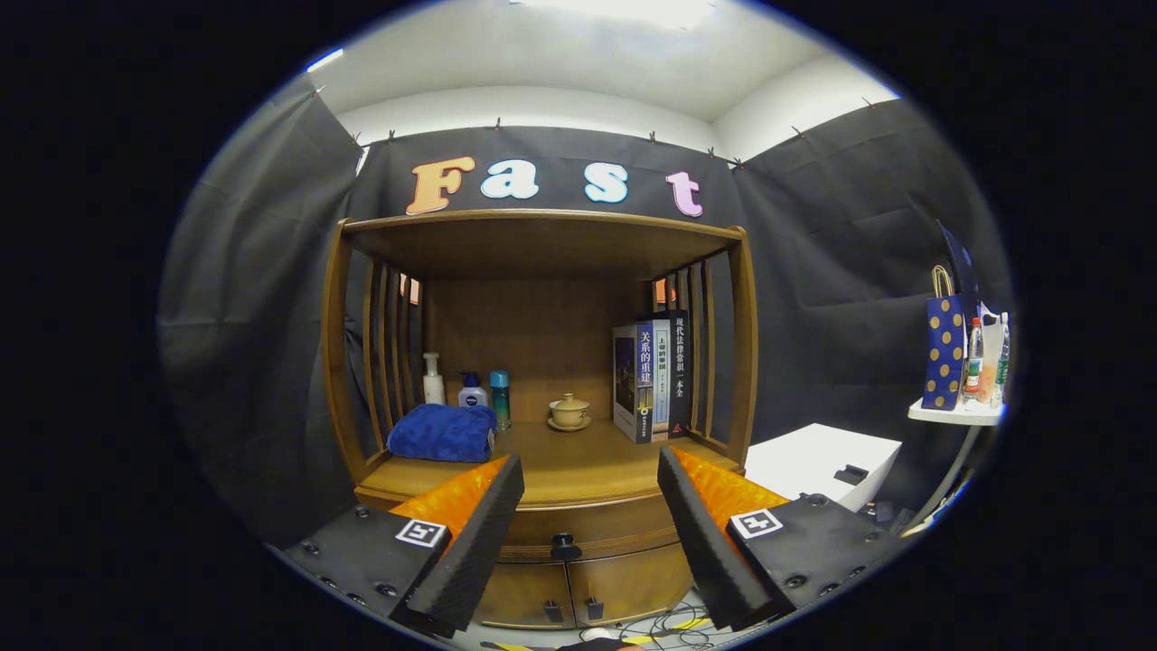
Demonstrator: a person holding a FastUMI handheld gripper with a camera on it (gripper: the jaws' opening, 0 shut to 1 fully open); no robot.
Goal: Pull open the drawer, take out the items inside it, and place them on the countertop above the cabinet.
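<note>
tongs spread wide, empty | drawer shut, 1 knob | countertop: 3 bottles, 2 books, 1 towel

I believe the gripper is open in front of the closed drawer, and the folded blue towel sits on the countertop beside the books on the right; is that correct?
Not quite: in the gripper view the blue towel lies on the countertop's left side, by the bottles, away from the books. The gripper is open before the closed drawer.

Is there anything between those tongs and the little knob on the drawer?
Nothing visible. The tongs are open, and the drawer knob sits in the gap between the fingers, just ahead, with bare space in front of it. The drawer is shut.
</note>
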